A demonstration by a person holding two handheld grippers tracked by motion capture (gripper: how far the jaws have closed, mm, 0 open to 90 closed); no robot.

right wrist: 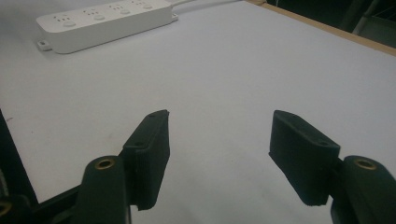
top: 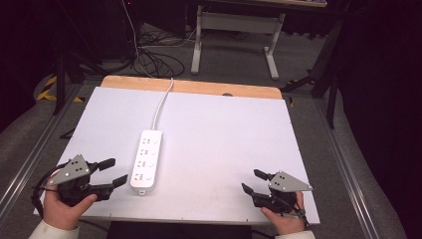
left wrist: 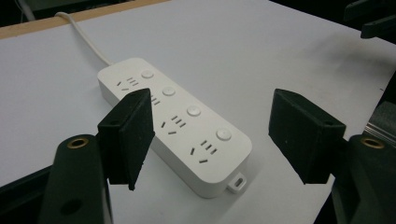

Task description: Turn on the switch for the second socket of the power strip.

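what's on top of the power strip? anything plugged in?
Nothing plugged in. The power strip shows four socket groups, each with a round button beside it, all bare. One jaw of the left gripper covers part of the second socket group in the left gripper view.

The power strip's (top: 146, 161) cord (top: 161, 105) is passing off the table's (top: 229, 144) far edge and out of sight. Socket markings are showing too small to read. Both forearms are running off the near edge.

One white power strip (top: 146, 161) on the bench (top: 224, 139): four sockets, four round buttons, one white cord (top: 161, 105) off its far end. Two hand-held grippers, left hand-held gripper (top: 115, 172) and right hand-held gripper (top: 253, 181), two black jaws each, both sets parted. Two hands visible.
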